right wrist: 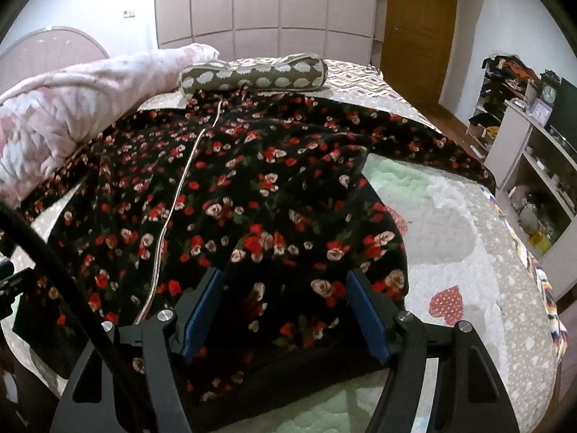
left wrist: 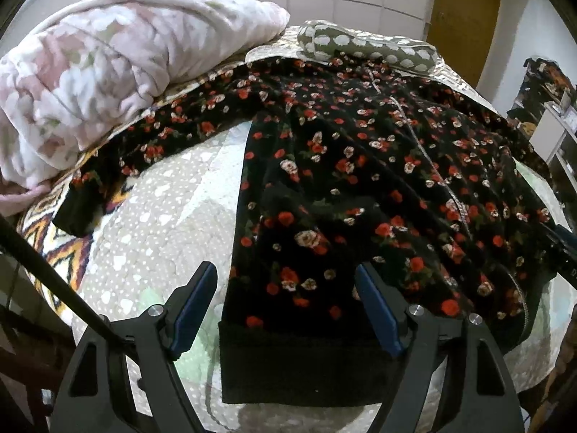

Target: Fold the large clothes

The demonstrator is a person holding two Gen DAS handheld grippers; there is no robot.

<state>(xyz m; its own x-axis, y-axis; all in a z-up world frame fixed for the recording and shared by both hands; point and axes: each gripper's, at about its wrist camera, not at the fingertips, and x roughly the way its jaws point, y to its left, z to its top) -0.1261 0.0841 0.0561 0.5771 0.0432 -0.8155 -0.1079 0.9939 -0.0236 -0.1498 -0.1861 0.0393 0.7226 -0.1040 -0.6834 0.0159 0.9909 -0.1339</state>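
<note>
A black zip-up garment with red and cream roses (left wrist: pixel 342 166) (right wrist: pixel 234 180) lies spread on the bed, its silver zipper (left wrist: pixel 458 202) (right wrist: pixel 173 198) running up the middle. My left gripper (left wrist: pixel 285 267) hovers open over the plain black hem band (left wrist: pixel 299 364) at the garment's left bottom corner, one finger above the bedspread and one above the cloth. One sleeve, ending in a black cuff (left wrist: pixel 75 213), stretches out to the left. My right gripper (right wrist: pixel 285 272) hangs open over the right bottom part of the garment, nothing pinched between its blue pads.
A folded pink floral blanket (left wrist: pixel 90 72) (right wrist: pixel 54 108) lies along the bed's left side. A spotted bolster pillow (left wrist: pixel 360 45) (right wrist: pixel 252 75) sits beyond the collar. The quilted bedspread (left wrist: pixel 162 216) (right wrist: pixel 450 234) shows on both sides. Shelves (right wrist: pixel 533 166) stand to the right of the bed.
</note>
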